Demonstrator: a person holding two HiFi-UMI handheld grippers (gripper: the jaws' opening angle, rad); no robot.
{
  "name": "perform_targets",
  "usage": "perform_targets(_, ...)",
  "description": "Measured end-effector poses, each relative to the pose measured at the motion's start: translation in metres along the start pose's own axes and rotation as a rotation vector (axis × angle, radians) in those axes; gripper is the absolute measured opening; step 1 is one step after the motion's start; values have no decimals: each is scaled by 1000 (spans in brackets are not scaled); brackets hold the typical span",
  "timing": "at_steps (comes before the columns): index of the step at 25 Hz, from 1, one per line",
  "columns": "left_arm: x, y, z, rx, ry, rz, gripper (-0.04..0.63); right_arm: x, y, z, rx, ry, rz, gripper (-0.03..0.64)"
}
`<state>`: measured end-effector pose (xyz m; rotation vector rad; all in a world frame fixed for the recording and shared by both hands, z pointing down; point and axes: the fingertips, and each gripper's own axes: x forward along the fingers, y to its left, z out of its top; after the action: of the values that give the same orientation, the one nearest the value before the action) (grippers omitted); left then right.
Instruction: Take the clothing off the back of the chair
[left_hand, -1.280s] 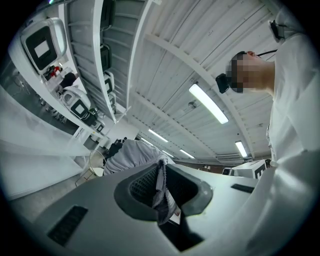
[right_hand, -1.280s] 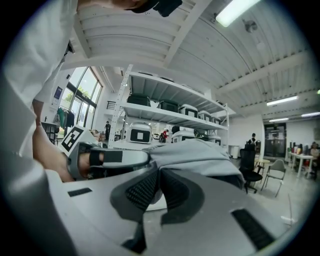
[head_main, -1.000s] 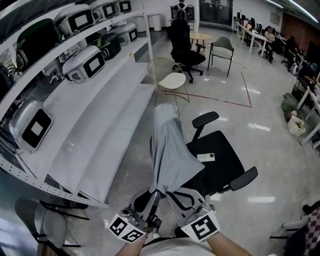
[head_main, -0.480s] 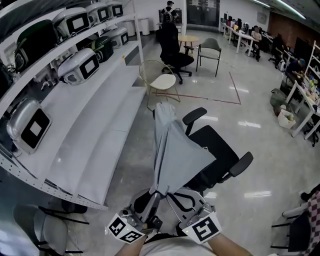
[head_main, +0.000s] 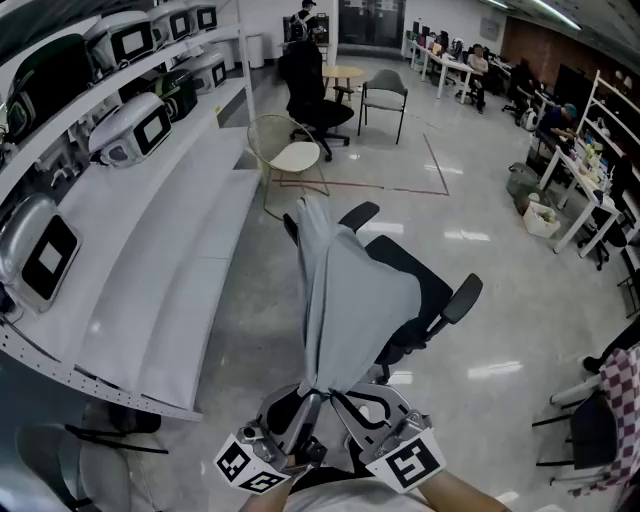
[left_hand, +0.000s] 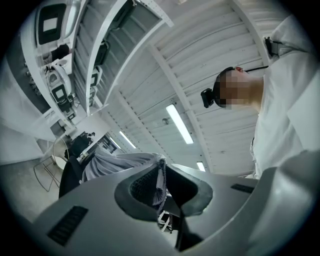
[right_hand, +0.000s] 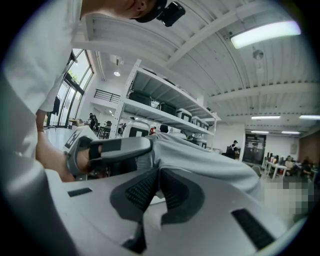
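A light grey garment (head_main: 345, 300) stretches from the back of a black office chair (head_main: 425, 290) down to both grippers at the bottom of the head view. My left gripper (head_main: 311, 388) is shut on the garment's near edge, and grey cloth (left_hand: 161, 176) bunches between its pads. Right beside it, my right gripper (head_main: 335, 392) is shut on the same edge, with the cloth (right_hand: 200, 155) running away from its jaws. The garment's far end (head_main: 310, 215) still lies over the top of the chair's backrest. The chair's seat is mostly hidden under the cloth.
Long white shelves (head_main: 150, 270) with grey machines (head_main: 130, 125) run along the left. A wire chair (head_main: 285, 155) with a white seat stands behind the office chair. Another black chair (head_main: 310, 85), a grey chair (head_main: 383, 95) and desks with people fill the far room. Glossy floor (head_main: 500, 330) lies right.
Both grippers have pulled back with the garment, which is drawn tighter and spreads wider over the chair. The office chair has turned and shifted, and the view has moved back from the shelves.
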<state>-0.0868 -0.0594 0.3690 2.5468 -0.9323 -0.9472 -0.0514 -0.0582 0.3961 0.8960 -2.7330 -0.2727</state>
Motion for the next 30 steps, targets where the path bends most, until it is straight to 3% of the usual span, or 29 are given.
perform_targets(4,-8,-11,-4,-34,6,-25,46,-11,10,-1,2,30,-21,28)
perform_targets(8,-13,-24,-2,-17,5,-35,46,-20,19,4,3,13,-16,28)
perform_targets(21,-24,-95,-23,67,-23,57,46,-81,46,1,14,-67,138,28)
perform_targets(30,-36,-119,-28,73,-32,79,46,-99,63,1,32,-94,194,28)
